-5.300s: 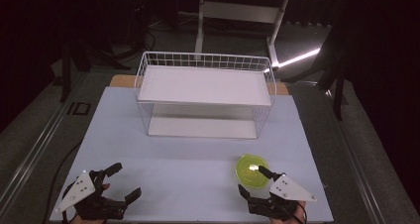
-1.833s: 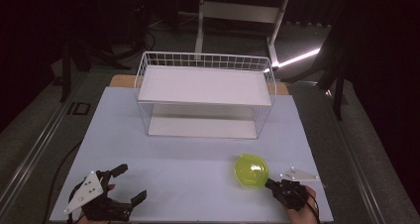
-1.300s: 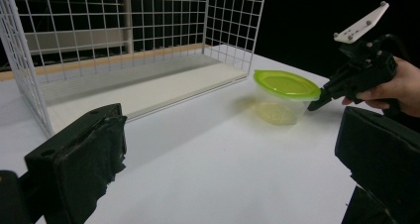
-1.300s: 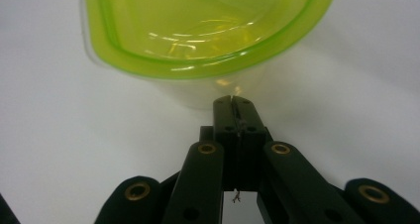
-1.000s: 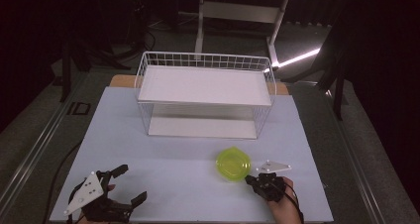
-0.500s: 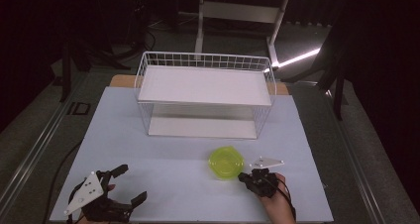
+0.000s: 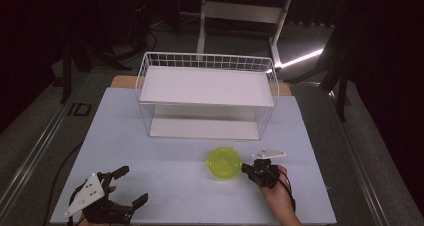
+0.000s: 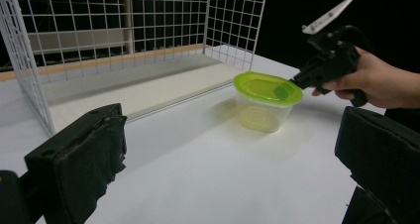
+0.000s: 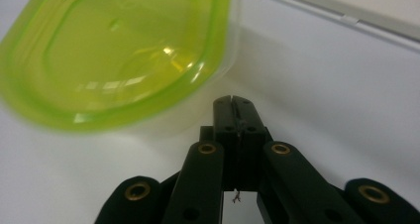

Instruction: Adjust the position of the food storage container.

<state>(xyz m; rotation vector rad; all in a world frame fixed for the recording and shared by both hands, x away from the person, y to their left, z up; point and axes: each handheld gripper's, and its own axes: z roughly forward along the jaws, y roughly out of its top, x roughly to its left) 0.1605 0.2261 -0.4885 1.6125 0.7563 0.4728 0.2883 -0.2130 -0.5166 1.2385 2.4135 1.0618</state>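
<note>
A clear tub with a lime-green lid (image 7: 224,162) (image 8: 267,100) (image 9: 119,55) stands on the white table (image 7: 165,156), in front of the wire rack. My right gripper (image 7: 246,168) (image 8: 296,80) (image 9: 233,101) is shut with nothing between its jaws. Its closed tips rest against the tub's right side, just under the lid's rim. A hand holds it from the near right. My left gripper (image 7: 132,184) (image 8: 228,154) lies at the table's near left corner, its jaws wide open and empty, pointing toward the tub.
A white wire rack (image 7: 207,86) (image 8: 233,26) with two shelves stands at the back middle of the table. Dark floor and stand legs surround the table. Bare white surface lies between my left gripper and the tub.
The tub has slid left across the table, with my shut right gripper moving along at its right side. My left gripper has stayed where it was.
</note>
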